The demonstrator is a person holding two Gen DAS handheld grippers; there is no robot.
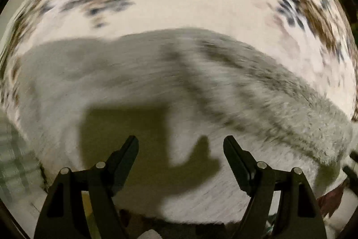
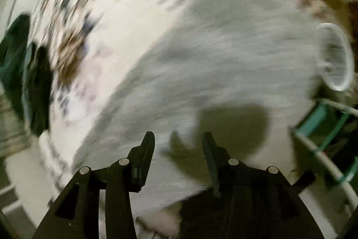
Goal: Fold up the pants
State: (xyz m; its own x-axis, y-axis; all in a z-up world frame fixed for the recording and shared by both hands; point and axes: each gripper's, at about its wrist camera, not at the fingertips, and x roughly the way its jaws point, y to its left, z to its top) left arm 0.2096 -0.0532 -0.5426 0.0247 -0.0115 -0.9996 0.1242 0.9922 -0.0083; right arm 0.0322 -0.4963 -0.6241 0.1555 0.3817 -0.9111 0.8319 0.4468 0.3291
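Pants [image 1: 201, 86], grey fleece, sprawl across patterned bedspread [image 1: 179, 3], long axis sideways under left gripper [image 1: 181, 145]. Left gripper gapes wide, empty. Right gripper [image 2: 177, 140] half-spread, empty, above same cloth. Both views blurred; neither looks clearly nearer.

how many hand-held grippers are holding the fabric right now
0. Left hand-held gripper and right hand-held gripper each hang open above the grey fleece pants, gripping nothing.
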